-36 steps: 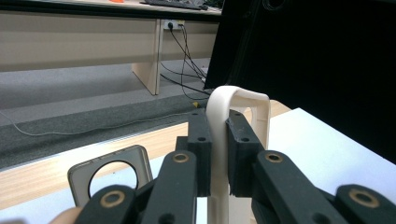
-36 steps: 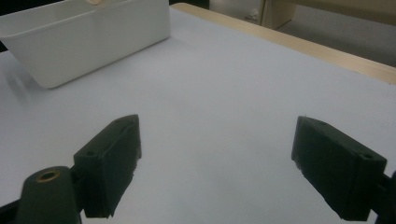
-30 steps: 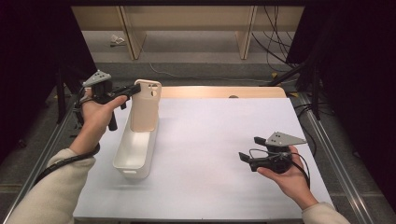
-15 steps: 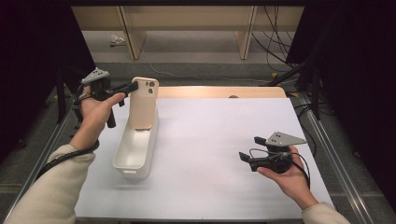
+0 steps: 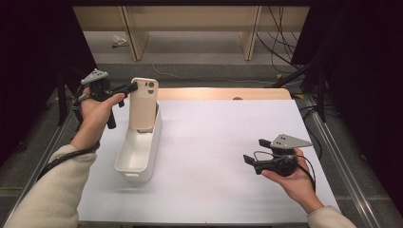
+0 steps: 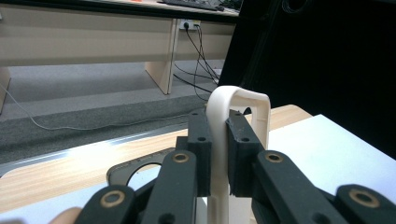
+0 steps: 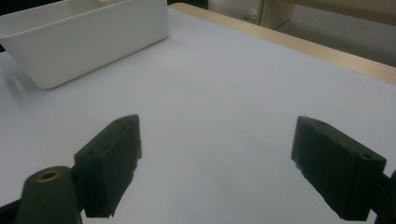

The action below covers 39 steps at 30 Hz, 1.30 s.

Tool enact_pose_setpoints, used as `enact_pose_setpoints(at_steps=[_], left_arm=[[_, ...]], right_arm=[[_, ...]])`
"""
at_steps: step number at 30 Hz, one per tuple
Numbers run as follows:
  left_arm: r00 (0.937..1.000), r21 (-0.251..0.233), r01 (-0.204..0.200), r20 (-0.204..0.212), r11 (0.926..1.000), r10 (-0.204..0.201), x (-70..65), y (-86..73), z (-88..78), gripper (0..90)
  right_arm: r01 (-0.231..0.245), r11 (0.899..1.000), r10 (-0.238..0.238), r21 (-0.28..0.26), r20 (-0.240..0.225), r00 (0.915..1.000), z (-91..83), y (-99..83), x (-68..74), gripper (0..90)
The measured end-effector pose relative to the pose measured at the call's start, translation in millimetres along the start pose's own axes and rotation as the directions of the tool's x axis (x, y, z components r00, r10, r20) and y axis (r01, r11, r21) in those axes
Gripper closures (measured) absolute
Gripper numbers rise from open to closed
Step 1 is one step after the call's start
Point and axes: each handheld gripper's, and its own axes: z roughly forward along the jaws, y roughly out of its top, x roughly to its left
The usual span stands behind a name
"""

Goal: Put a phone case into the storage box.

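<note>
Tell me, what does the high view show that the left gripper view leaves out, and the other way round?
The high view alone takes in the whole white bin, the camera cutout on the phone case and the right gripper, open over the table. The left gripper view alone shows, close up, the two black jaws clamped on the case's thin top edge. Both views show the left gripper holding the case, and the table's wooden far edge.
</note>
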Motion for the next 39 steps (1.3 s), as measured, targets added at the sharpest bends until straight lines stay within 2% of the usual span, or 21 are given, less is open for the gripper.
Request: enact_pose_setpoints(at_steps=[15,30,39], left_arm=[[0.9998,0.004,0.002,-0.021,1.0000,-0.002,10.1,-1.6,4.3,81.6],[0.9983,0.015,0.030,-0.051,0.9994,-0.029,22.7,-9.5,12.4,81.6],[0.9978,0.020,0.037,-0.055,0.9991,-0.036,25.5,-15.3,17.9,81.6]], right_arm=[[-0.002,1.000,0.002,0.002,-0.001,1.0000,0.1,-0.1,-0.3,16.9],[-0.004,1.000,0.004,0.002,-0.002,1.0000,0.5,-0.3,-0.4,16.9],[-0.005,1.000,0.005,0.001,-0.003,1.0000,0.3,-0.4,-0.6,16.9]])
